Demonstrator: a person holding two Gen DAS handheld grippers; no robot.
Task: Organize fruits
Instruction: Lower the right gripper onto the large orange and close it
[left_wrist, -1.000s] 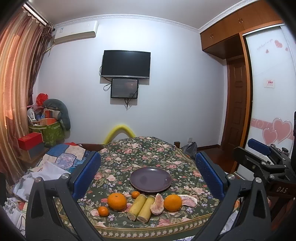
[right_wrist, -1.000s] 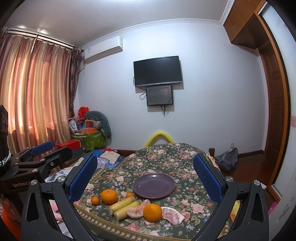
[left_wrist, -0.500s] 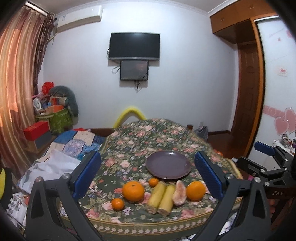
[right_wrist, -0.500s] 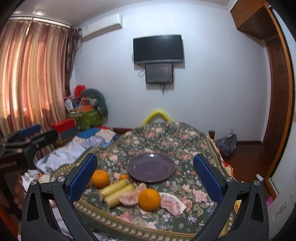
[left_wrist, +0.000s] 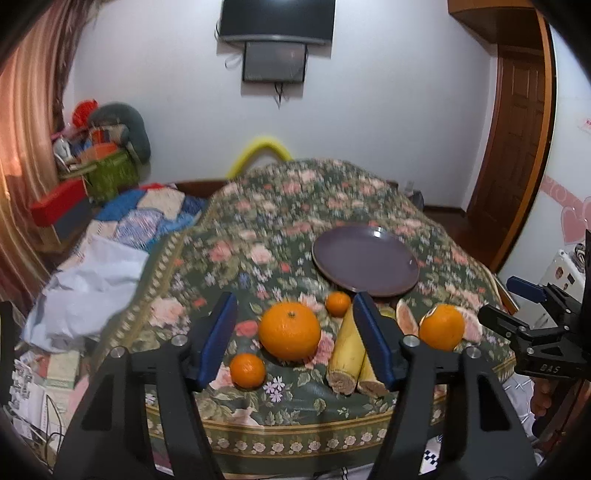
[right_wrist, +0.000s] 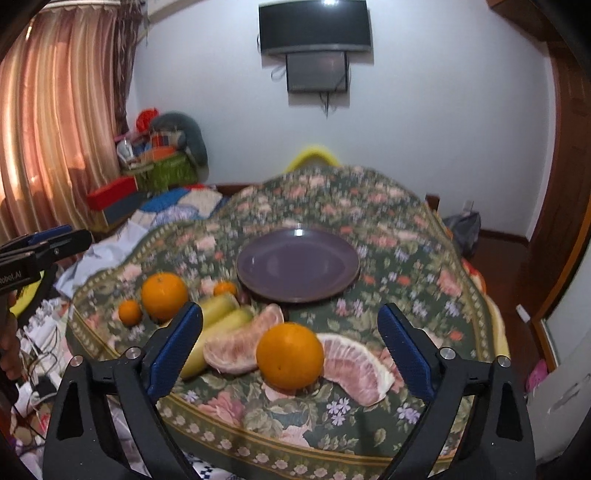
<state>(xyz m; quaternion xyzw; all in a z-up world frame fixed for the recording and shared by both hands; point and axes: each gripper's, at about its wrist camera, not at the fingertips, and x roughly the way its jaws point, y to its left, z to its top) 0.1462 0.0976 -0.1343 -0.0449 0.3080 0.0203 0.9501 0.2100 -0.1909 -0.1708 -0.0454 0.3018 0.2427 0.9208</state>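
A purple plate (left_wrist: 365, 261) (right_wrist: 297, 263) lies empty on the floral table. In front of it lies a row of fruit. My left gripper (left_wrist: 297, 341) is open, its jaws either side of a big orange (left_wrist: 289, 330), with a small orange (left_wrist: 247, 370) at lower left, another small one (left_wrist: 338, 303) behind, and two banana pieces (left_wrist: 347, 354) at its right finger. My right gripper (right_wrist: 290, 349) is open around a second big orange (right_wrist: 290, 355), flanked by pomelo wedges (right_wrist: 236, 345) (right_wrist: 356, 363).
The floral tablecloth's (right_wrist: 406, 266) near edge hangs just below both grippers. Left of the table are a quilt and white sheet (left_wrist: 92, 280), boxes and a green basket (left_wrist: 110, 177). A wooden door (left_wrist: 513, 140) stands right. A TV (right_wrist: 314, 26) hangs on the wall.
Both grippers have moved forward and down towards the fruit row. The big oranges now sit between the open jaws. The fruit and plate have not moved.
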